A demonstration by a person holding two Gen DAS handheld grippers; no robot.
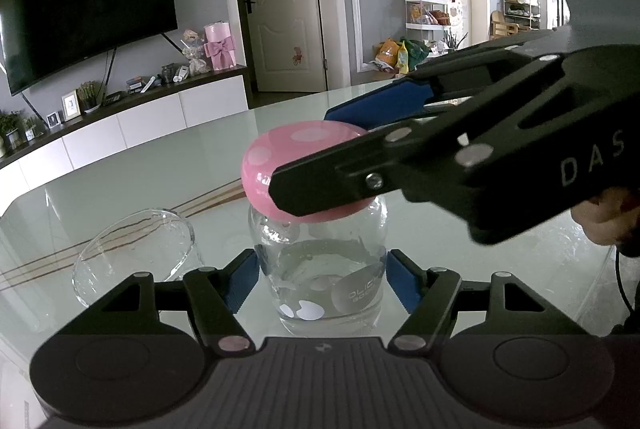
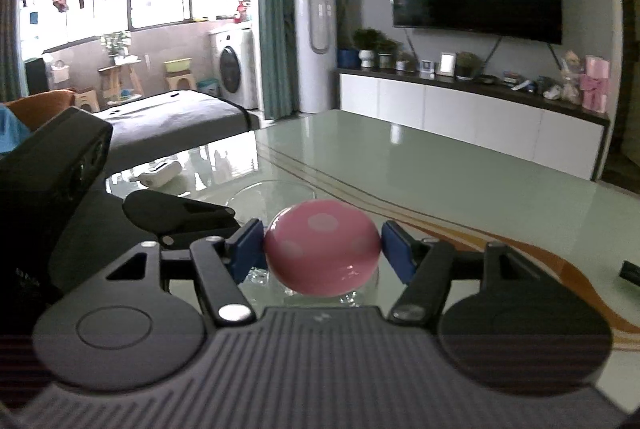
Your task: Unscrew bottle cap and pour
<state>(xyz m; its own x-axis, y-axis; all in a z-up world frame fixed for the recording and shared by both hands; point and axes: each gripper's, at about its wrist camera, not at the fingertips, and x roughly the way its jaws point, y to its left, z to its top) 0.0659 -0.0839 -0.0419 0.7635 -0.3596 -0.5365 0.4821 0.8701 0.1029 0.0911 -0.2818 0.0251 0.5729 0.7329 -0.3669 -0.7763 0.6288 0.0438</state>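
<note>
Clear glass bottle point(image 1: 320, 281) stands upright on the pale green tabletop point(image 1: 160, 181), w/ pink dotted cap point(image 1: 280, 165) on top. Left tool point(image 1: 320, 283) clamps the bottle's body, blue pads pressed to both sides. Right tool point(image 2: 322, 249) comes in from the right at cap level, pads closed on the cap's two sides. Empty glass point(image 1: 136, 253) sits just beside the bottle, to its left in the left wrist view.
</note>
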